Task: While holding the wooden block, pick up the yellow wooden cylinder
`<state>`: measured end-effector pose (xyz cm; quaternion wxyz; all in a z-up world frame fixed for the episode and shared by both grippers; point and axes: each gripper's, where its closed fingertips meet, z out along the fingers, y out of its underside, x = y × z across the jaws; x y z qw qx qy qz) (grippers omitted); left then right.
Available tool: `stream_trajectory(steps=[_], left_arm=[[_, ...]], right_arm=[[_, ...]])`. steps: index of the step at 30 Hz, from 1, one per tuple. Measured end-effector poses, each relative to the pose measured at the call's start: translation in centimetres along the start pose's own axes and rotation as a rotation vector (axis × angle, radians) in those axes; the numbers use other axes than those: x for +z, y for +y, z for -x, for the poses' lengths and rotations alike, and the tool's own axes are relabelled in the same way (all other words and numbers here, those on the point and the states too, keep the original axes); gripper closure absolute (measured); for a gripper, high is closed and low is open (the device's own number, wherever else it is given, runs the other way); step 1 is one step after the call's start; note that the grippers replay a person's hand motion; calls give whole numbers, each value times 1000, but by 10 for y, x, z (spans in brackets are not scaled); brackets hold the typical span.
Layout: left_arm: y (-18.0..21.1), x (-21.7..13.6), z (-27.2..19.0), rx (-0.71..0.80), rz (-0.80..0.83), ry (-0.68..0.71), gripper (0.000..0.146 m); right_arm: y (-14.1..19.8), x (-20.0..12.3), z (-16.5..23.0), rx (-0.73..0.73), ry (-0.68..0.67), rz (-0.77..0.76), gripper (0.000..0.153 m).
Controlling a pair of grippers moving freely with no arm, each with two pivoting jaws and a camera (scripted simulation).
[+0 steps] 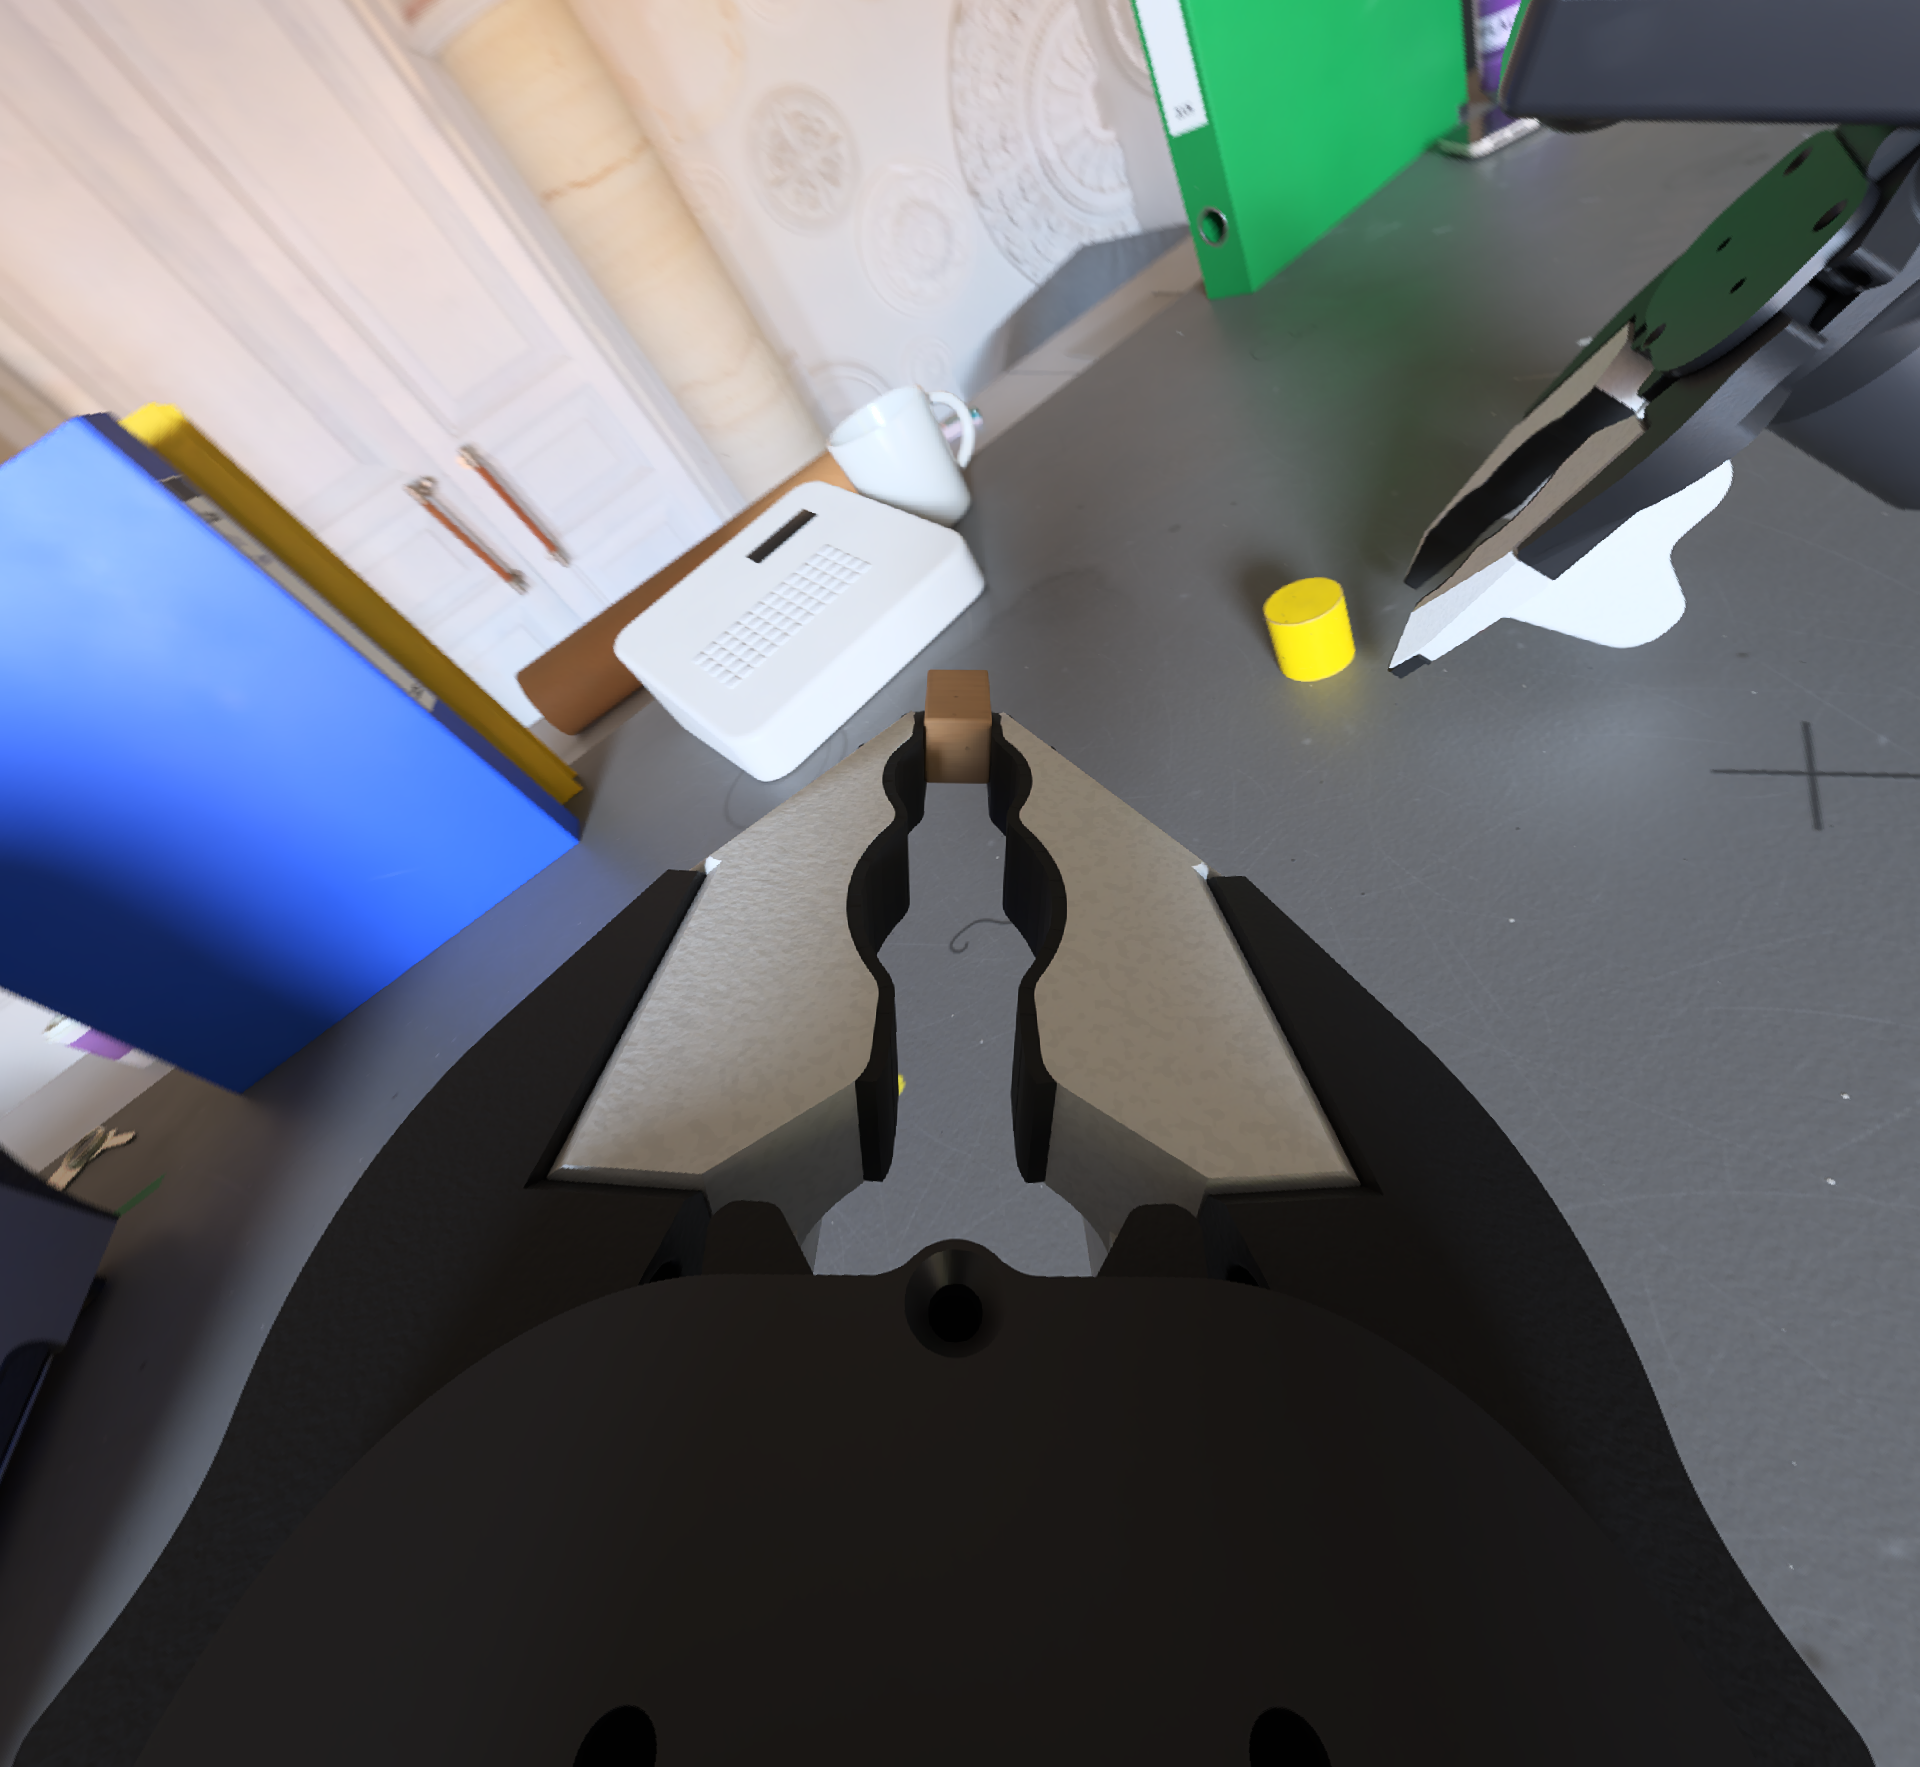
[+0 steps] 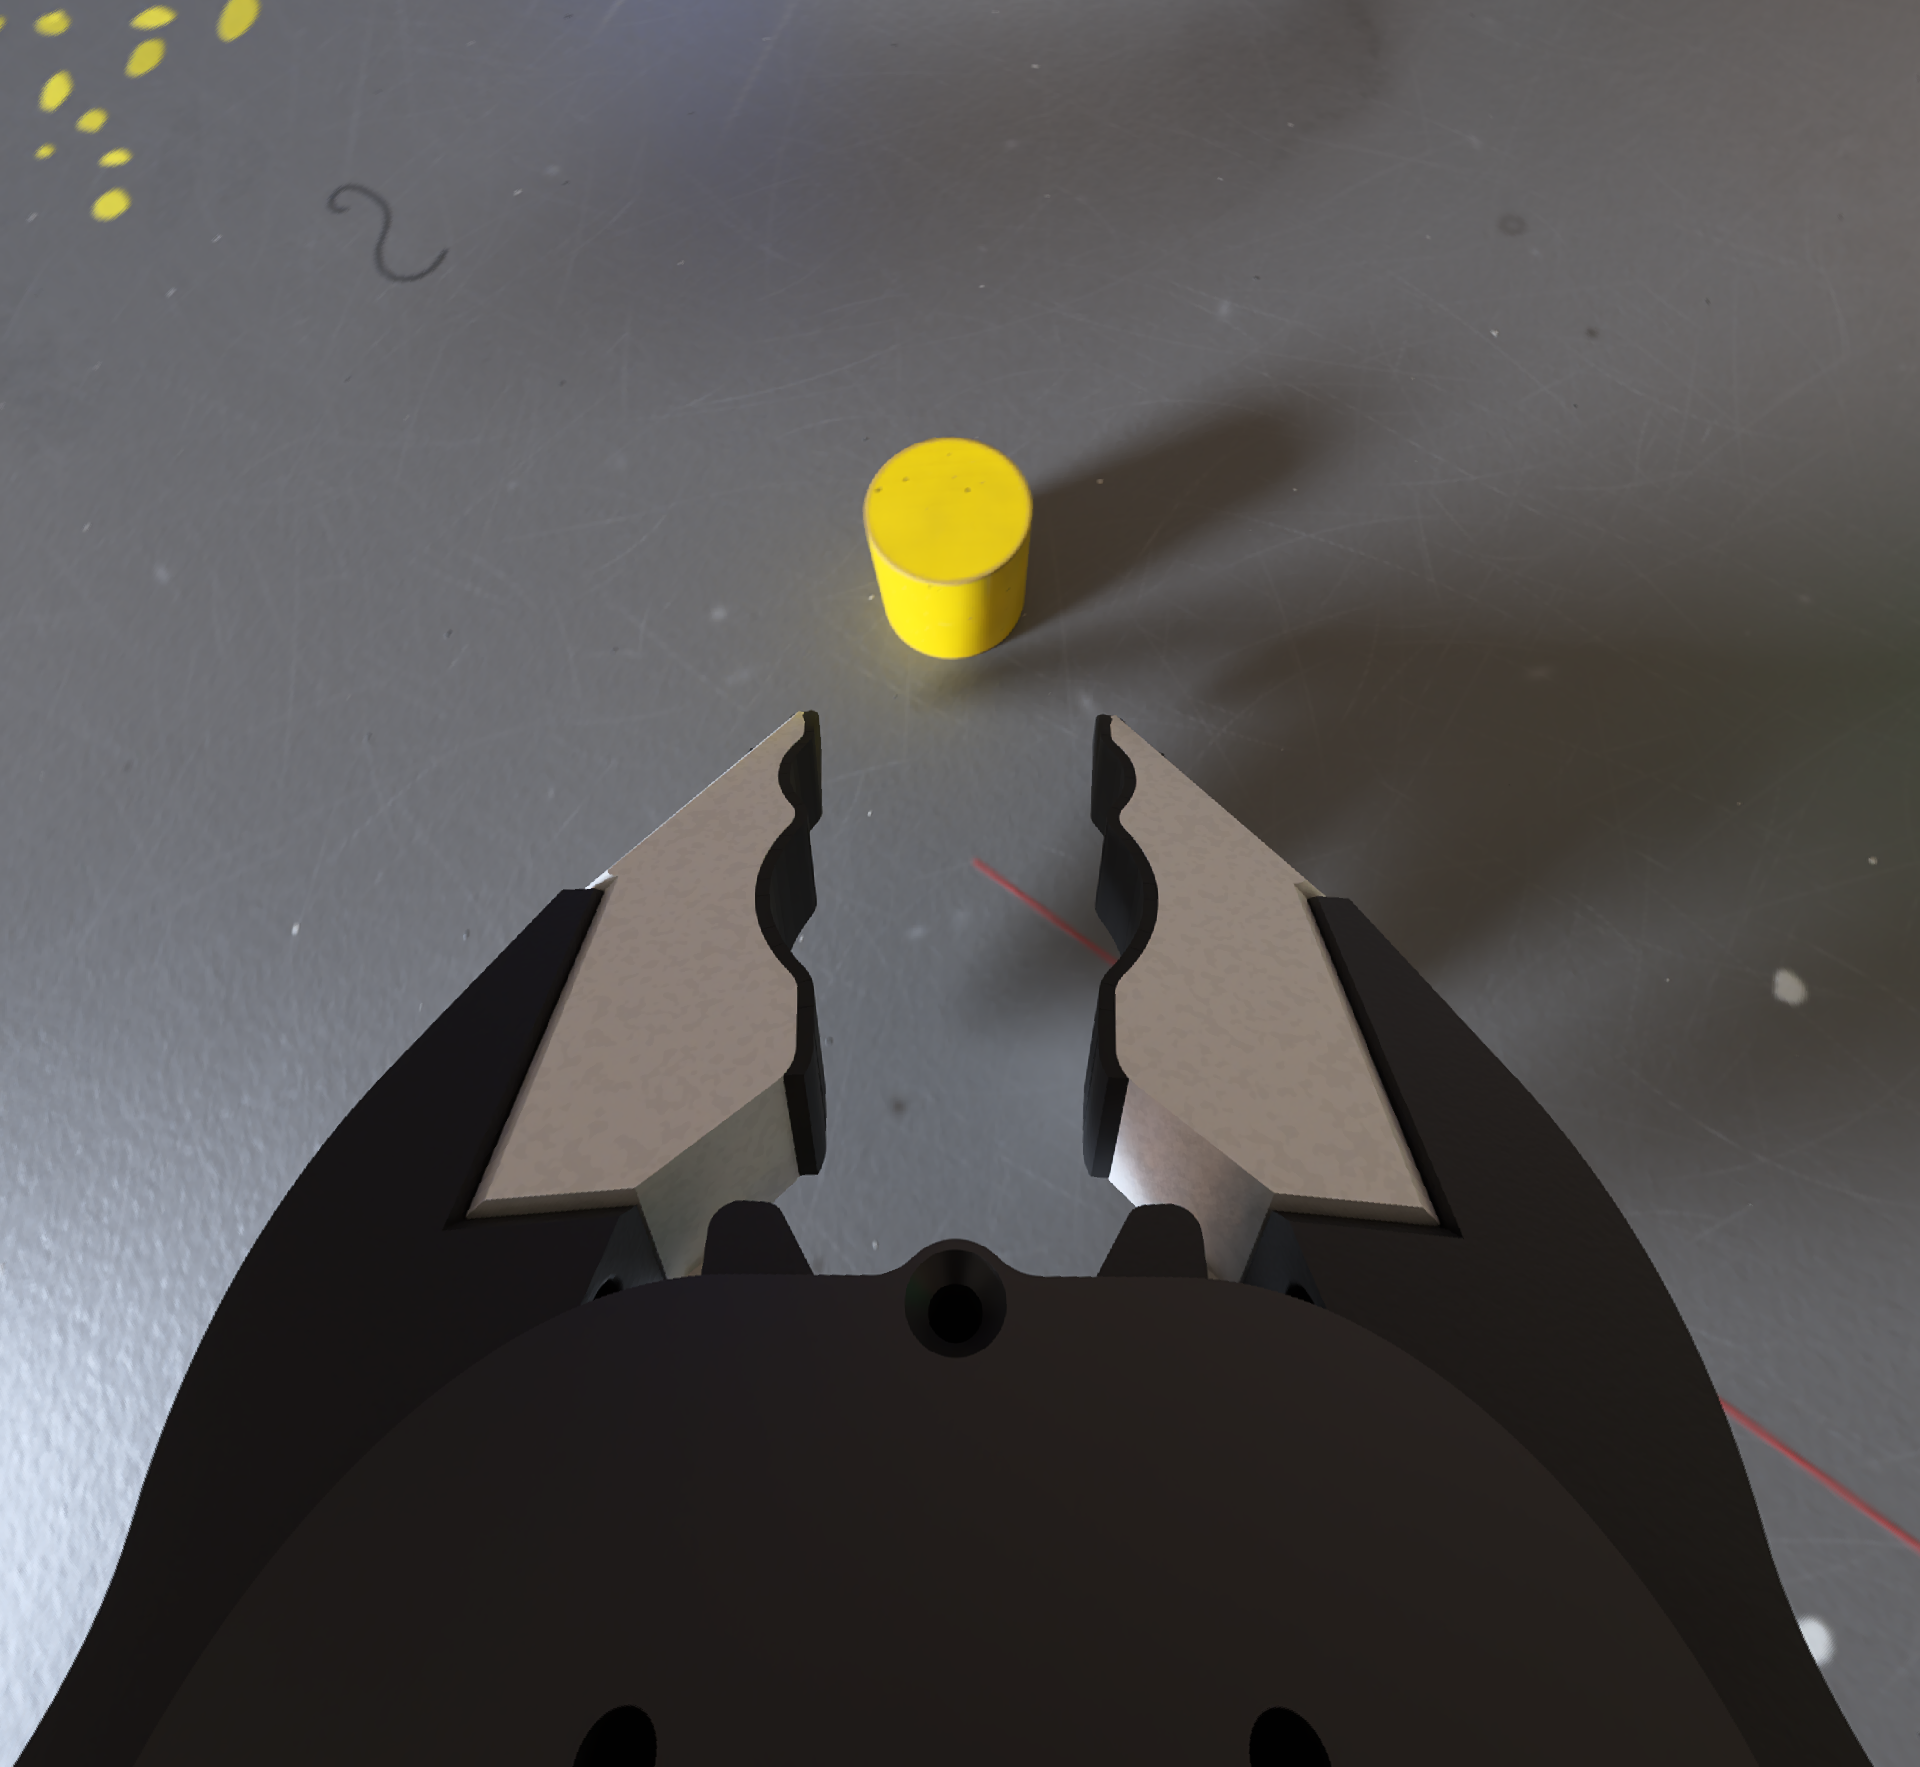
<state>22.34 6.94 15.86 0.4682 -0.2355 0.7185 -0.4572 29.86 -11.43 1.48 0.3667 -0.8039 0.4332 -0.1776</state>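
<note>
Wooden block (image 1: 957, 738) clamped in left gripper (image 1: 957, 730) shows only there; right gripper (image 2: 954, 720) gapes before yellow cylinder (image 2: 949, 545).

Cylinder (image 2: 948, 545) stands on the table (image 2: 1455, 315) at twelve o'clock of the right gripper (image 2: 956, 720) — just beyond its fingertips.

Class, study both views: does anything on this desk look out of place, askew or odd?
Yes: the white mug is tipped, leaning against the white box, which itself sits tilted across a brown tube. The yellow cylinder stands upright.
</note>
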Motion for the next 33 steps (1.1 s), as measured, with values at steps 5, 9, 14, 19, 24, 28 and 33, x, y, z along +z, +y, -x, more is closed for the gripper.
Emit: stream_trajectory(steps=[5, 9, 14, 19, 24, 28, 33], left_arm=[[8, -8, -1, 22, -18, -43, 136], [9, -7, -2, -6, -18, -31, 136], [13, -4, -6, 23, 1, -17, 136], [16, -4, -4, 31, 12, -19, 136], [15, -3, -3, 33, 12, -18, 136], [12, -2, -7, 49, 5, -6, 136], [10, 0, -12, 60, -1, 10, 136]], right_arm=[[-12, 16, -2, 67, 59, 6, 102], [-16, 27, -6, 24, 152, 37, 104], [-22, 34, 0, -81, 55, 35, 120], [-31, 32, -2, -277, 6, -9, 120], [-45, 18, 5, -456, -148, -94, 120], [-33, -3, 26, -552, -455, -70, 120], [-7, 1, 12, -665, -485, 106, 120]])
